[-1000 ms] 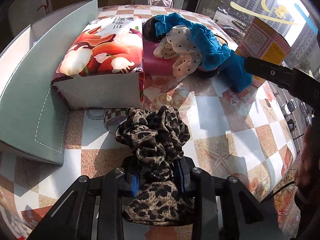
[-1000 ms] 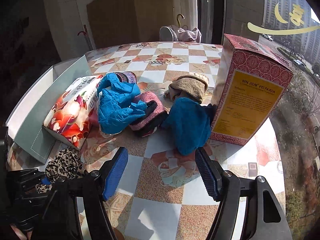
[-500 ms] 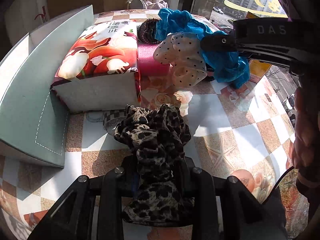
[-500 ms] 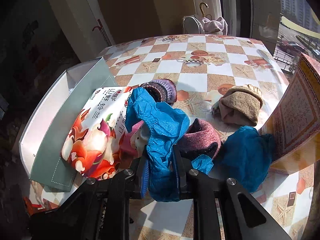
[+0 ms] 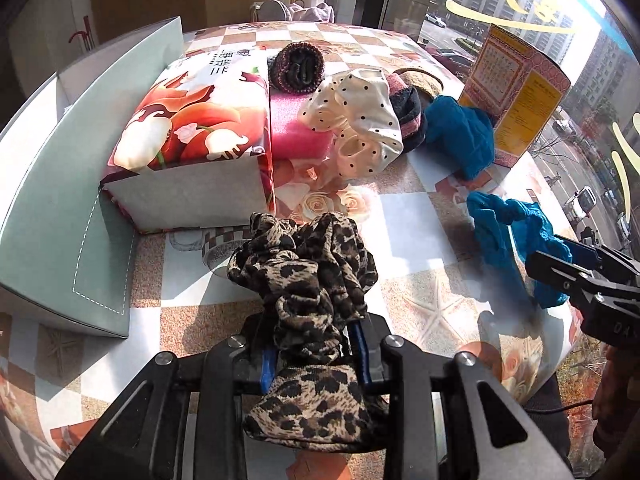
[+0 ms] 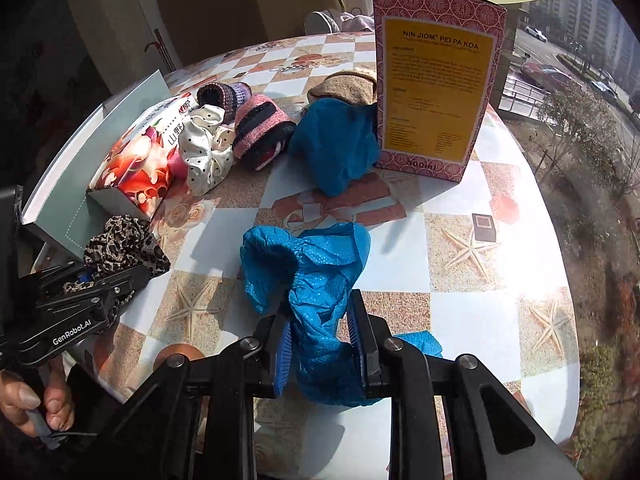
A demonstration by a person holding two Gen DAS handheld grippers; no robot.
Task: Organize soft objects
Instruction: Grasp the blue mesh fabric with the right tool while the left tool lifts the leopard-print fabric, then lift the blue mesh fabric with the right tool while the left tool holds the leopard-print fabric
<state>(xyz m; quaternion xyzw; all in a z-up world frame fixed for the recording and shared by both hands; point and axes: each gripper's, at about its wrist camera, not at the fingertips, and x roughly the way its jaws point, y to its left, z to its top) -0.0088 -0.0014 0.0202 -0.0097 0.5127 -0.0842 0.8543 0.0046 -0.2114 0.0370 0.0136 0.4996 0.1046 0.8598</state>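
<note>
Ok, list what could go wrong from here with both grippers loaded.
1. The crumpled blue plastic cover hangs loose from the right gripper; it may drag on the checkered tablecloth.
2. The leopard-print fabric scrunchie bulges from the left gripper and could slip.
3. A swing could topple the upright red-and-yellow carton.

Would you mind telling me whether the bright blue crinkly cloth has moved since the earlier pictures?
Yes. The bright blue cloth left the pile beside the floral tissue pack; now the right gripper holds it nearer the camera, well short of the yellow box.
</note>
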